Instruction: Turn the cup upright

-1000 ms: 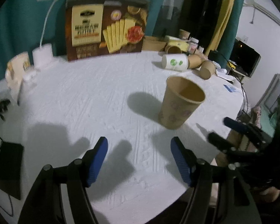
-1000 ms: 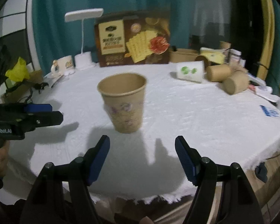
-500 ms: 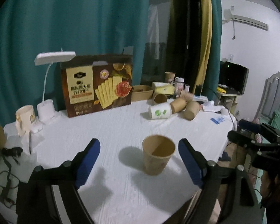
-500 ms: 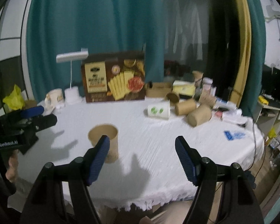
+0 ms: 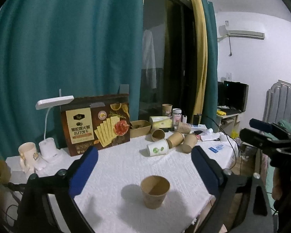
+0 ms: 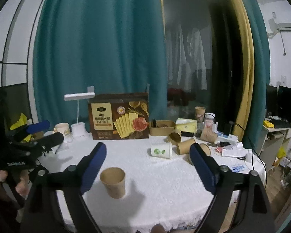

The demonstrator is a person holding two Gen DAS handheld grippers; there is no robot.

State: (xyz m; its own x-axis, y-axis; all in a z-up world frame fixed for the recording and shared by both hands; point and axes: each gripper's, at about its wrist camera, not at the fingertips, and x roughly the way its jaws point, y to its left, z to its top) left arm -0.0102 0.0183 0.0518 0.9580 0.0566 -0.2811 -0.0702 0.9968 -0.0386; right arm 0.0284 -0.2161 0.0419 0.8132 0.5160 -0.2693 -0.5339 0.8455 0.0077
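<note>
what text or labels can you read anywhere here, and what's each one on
"GenRobot.AI": white print on the black body of the left gripper, seen in the right wrist view; the first letters are partly cut off.
Cracker box: large Chinese characters on its cream label and a small dark logo, too blurred to quote.
White cup: green marks only, no letters legible.
Blue card: print too small to read.

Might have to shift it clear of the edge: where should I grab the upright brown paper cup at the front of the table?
Grip the brown paper cup across its upper wall just under the rim, coming in level from the front: it stands upright, mouth up, with bare white tablecloth all round it.
</note>
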